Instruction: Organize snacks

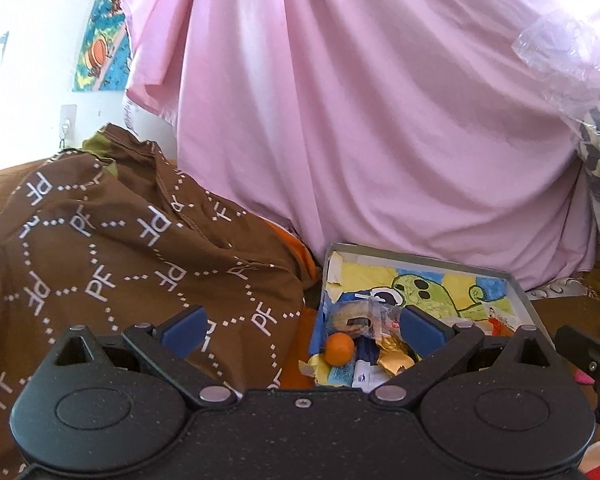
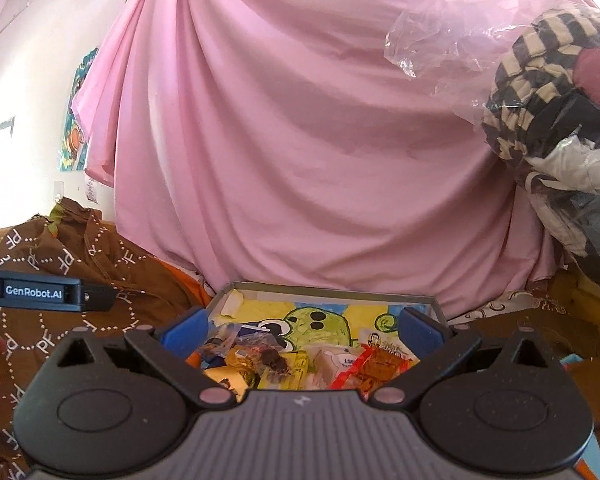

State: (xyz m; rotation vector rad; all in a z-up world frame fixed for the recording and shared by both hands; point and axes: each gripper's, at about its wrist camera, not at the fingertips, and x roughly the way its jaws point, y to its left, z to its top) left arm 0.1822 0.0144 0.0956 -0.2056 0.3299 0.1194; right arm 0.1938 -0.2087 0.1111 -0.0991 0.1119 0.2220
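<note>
Snacks, with a small orange, heaped in a cartoon-lined box at lower centre of both views; left gripper and right gripper hover empty, jaws wide apart; sorting apparently unstarted, next move needs lowering onto one packet.

Ahead of me a pink sheet hangs in folds. To my left lies a brown cloth printed with white letters; a colourful poster is on the white wall. Clear plastic and a checkered bundle sit at my upper right.
</note>
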